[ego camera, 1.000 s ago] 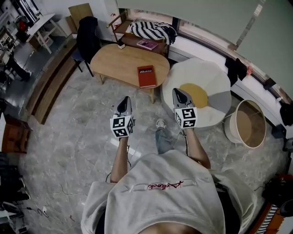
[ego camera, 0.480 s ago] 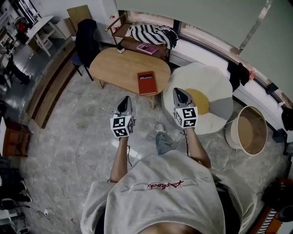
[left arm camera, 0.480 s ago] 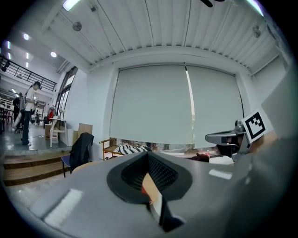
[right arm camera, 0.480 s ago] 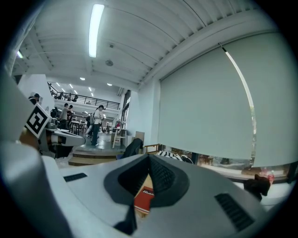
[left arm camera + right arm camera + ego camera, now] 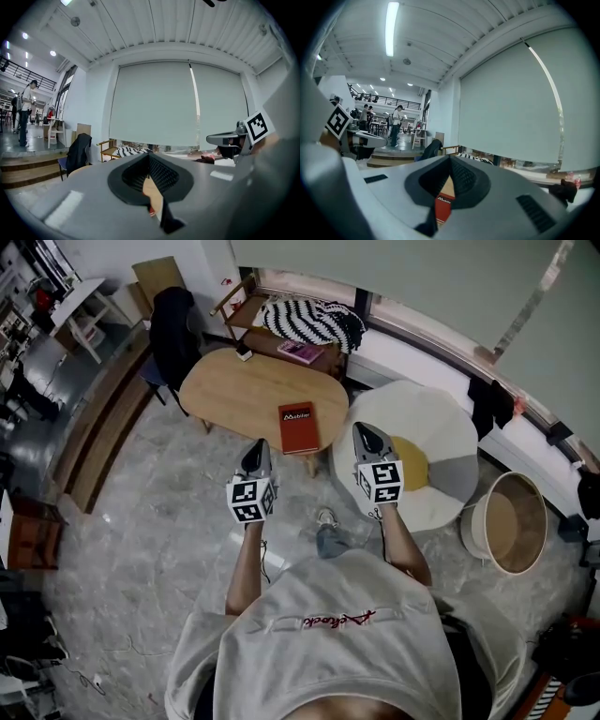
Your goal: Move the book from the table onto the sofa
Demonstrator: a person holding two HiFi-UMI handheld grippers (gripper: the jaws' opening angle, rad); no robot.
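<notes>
Grey and pointed, the left gripper (image 5: pixel 259 444) has its jaws pressed together with nothing held between them. The right gripper (image 5: pixel 363 430) is the same, jaws closed and empty. Both are held out side by side above the marbled floor (image 5: pixel 159 521), each aimed nearly level toward the table (image 5: pixel 234 390). The red book (image 5: pixel 298 427) lies flat on the near end of that oval wooden table, ahead of the grippers and between their lines, touched by neither. In the right gripper view its red cover shows through the notch below the closed jaws. Beyond the table stands the wooden-armed sofa (image 5: pixel 270 340), with a striped blanket (image 5: pixel 314 320) and a pink magazine (image 5: pixel 300 352) on it. A black jacket (image 5: pixel 173 324) hangs on a chair at the table's left, and a white round mat (image 5: pixel 441 427) with a yellow middle lies to its right.
</notes>
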